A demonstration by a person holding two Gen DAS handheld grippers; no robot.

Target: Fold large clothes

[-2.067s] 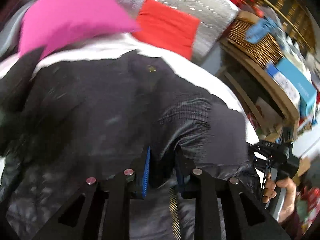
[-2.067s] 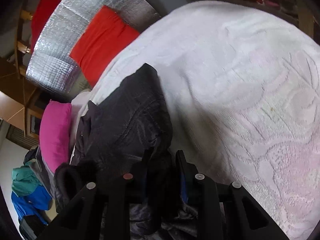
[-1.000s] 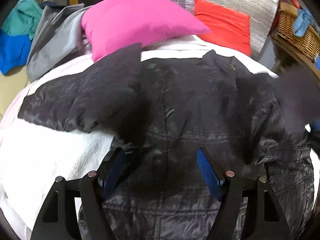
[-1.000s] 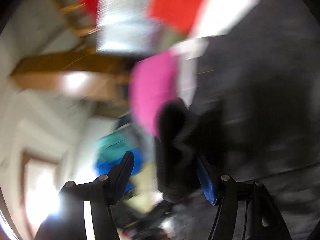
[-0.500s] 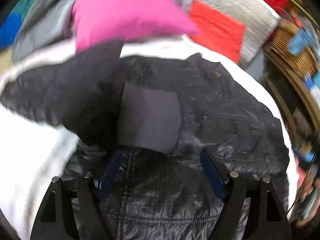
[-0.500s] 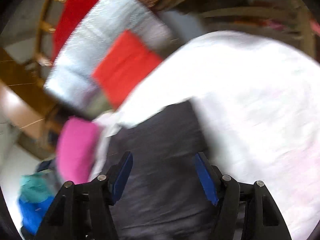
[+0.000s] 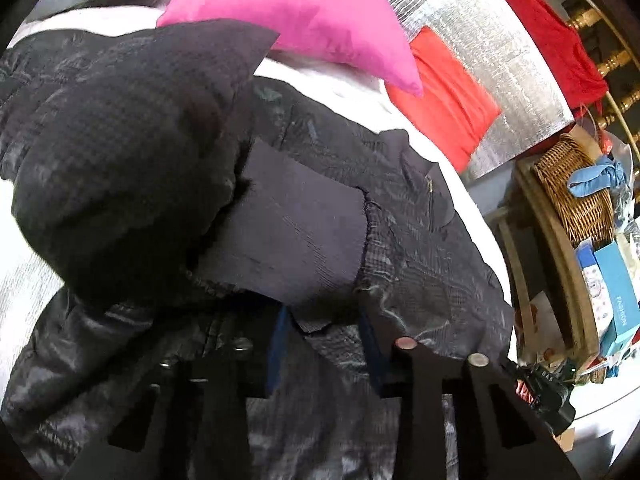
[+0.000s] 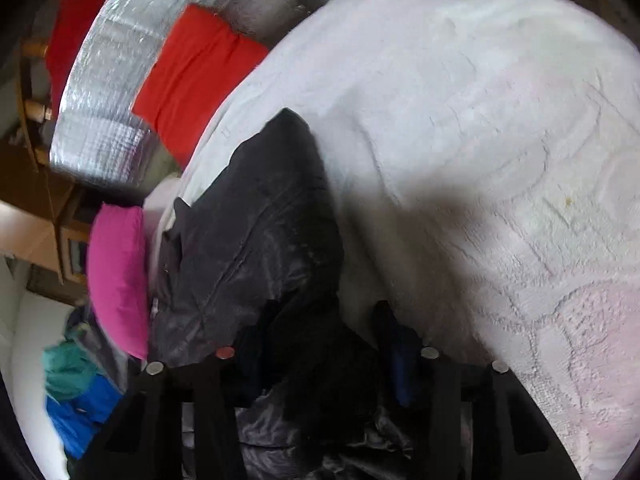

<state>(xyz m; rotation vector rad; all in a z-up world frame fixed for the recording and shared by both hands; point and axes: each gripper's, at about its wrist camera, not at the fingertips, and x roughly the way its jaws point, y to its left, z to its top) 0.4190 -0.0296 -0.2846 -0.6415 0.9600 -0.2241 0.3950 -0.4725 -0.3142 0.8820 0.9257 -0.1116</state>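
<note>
A black quilted jacket (image 7: 400, 240) lies spread on a white bedspread (image 7: 24, 276). One sleeve with a ribbed cuff (image 7: 296, 236) is folded across its body. My left gripper (image 7: 320, 352) is low over the jacket, its blue-padded jaws closing around the jacket fabric by the cuff. In the right wrist view the jacket (image 8: 256, 240) lies bunched on the bedspread (image 8: 500, 160). My right gripper (image 8: 328, 356) has its jaws part open around a dark fold at the jacket's edge.
A pink pillow (image 7: 296, 12), a red cushion (image 7: 444, 100) and a silver foil panel (image 7: 492, 64) stand at the bed's head. A wicker basket (image 7: 576, 188) and blue boxes (image 7: 612, 300) sit on a wooden shelf to the right. Blue and teal clothes (image 8: 76, 392) are piled beyond the bed.
Both grippers were open above the jacket half a second ago. Both have come down onto it. The left jaws have narrowed around the fabric, and the right jaws now straddle the jacket's edge.
</note>
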